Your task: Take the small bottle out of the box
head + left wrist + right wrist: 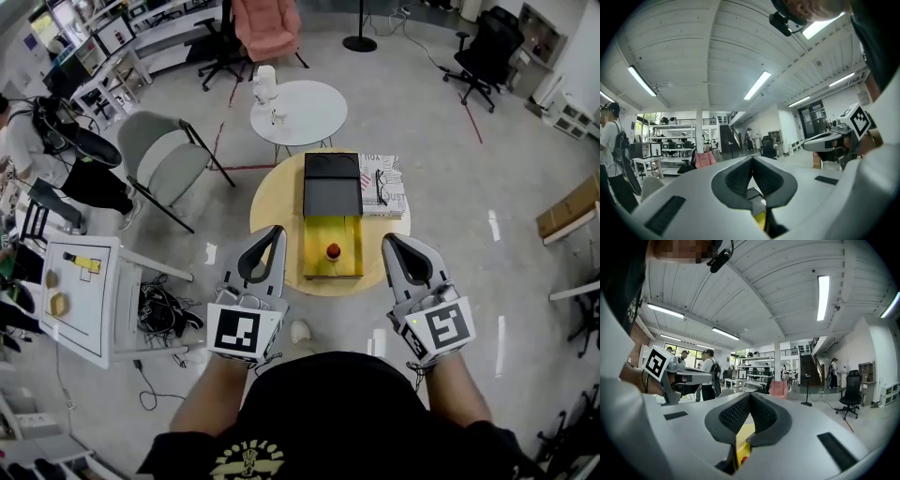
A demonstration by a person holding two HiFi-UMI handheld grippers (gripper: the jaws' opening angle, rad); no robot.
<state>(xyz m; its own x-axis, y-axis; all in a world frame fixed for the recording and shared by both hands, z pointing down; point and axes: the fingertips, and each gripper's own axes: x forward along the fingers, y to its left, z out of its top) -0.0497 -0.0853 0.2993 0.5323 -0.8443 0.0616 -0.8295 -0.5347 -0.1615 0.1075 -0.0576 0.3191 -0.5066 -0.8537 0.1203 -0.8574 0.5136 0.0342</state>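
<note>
You hold both grippers level in front of you, at the near edge of the round wooden surface (pixel 272 202), one to each side of the box (pixel 319 234). The left gripper (pixel 277 232) has its fingers closed, pads meeting at the tip with nothing between them, as the left gripper view shows (pixel 752 159). The right gripper (pixel 388 241) is the same: its fingers are pressed together and empty (pixel 749 395).

The box lies open between your two grippers. Its yellow tray faces you and its black lid (pixel 332 185) is laid back on the far side. The small bottle (pixel 332 250) is inside the yellow tray, near the middle, showing a red top. Neither gripper touches it; both are apart from the box, with their fingertips about level with the tray's sides.

Just right of the black lid, a patterned printed pad (pixel 394 197) lies on the surface with a pair of glasses (pixel 381 186) on top of it. Beyond the wooden surface stands a smaller white round table (pixel 314 117), and a grey chair (pixel 164 155) is off to the left.
</note>
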